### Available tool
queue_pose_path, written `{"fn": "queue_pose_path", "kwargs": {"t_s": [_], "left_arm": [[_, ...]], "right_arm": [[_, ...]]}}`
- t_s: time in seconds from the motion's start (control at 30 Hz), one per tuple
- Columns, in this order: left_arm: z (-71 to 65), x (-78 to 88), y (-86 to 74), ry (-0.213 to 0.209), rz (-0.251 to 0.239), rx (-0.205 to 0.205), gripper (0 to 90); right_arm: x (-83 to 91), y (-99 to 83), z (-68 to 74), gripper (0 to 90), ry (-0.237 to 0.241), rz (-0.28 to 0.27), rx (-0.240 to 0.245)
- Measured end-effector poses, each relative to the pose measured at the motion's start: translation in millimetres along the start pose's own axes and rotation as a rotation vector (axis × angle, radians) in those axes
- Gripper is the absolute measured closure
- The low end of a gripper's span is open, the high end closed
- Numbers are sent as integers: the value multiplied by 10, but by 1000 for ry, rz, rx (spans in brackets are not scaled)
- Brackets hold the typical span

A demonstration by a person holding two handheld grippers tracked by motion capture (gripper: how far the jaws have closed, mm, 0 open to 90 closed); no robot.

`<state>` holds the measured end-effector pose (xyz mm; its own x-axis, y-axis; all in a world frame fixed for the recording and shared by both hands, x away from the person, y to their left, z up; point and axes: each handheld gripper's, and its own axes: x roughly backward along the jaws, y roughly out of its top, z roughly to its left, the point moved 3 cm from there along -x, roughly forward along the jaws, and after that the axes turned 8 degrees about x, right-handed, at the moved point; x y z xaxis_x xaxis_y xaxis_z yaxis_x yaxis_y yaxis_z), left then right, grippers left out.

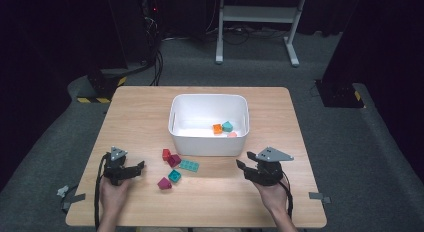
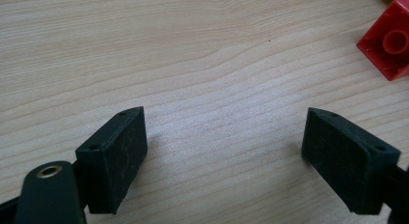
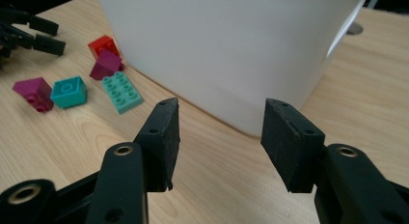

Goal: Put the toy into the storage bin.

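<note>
The right gripper (image 1: 246, 165) and the left gripper (image 1: 137, 168) sit low at the near edge of the table (image 1: 280, 202), each in a hand, and both are empty: the left one's jaws are spread wide over bare wood, the right one's stand partly apart with nothing between them.

The work in hand looks like clearing loose toy bricks into the white bin (image 1: 208, 141), which stands mid-table just beyond them. It is the largest thing here, a smooth plastic tub, stiff and probably light (a nudge could slide it), and it already holds an orange brick (image 1: 217, 128), a teal one (image 1: 227, 126) and a pinkish one (image 1: 232, 135).

In front of it, between the two grippers, lie five more: a flat teal plate brick (image 3: 122, 91), a magenta brick (image 3: 106, 64) touching a red brick (image 3: 103, 44) beside the bin wall, then a teal square brick (image 3: 69, 91) and another magenta one (image 3: 33, 93) close together. All should be hard, light, slick plastic that won't crush; best pinched across two flat opposite sides, not over the studs. The thin plate offers little edge and may skate away.

The table is pale, smooth wood grain. Beyond it lie grey carpet, dark drapes, cables and a white stand's legs (image 1: 219, 56)
</note>
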<state>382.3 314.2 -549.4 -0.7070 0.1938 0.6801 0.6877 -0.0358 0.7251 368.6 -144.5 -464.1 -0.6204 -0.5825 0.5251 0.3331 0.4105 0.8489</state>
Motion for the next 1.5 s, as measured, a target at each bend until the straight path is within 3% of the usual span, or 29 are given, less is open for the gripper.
{"fn": "queue_pose_path", "kwargs": {"t_s": [0.43,0.63,0.7,0.93,1.0,1.2,1.43,1.5], "left_arm": [[-1,0,1,0,1,1,163],[-1,0,1,0,1,0,162],[0,0,1,-1,2,-1,161],[-22,-7,3,15,1,9,149],[-18,1,2,6,7,1,149],[-34,21,7,5,34,0,160],[-45,213,-45,-22,28,11,167],[-58,303,-67,-49,34,18,166]], "right_arm": [[-227,-432,-26,476,-47,86,-40],[-359,-563,-31,454,-91,139,-10],[-407,-589,-40,453,-102,159,5],[-476,-632,-79,425,-117,177,-13],[-503,-639,-86,373,-104,215,-14],[-515,-636,-79,344,-116,218,-21],[-514,-636,-77,338,-114,220,-22],[-514,-636,-77,338,-114,220,-22]]}}
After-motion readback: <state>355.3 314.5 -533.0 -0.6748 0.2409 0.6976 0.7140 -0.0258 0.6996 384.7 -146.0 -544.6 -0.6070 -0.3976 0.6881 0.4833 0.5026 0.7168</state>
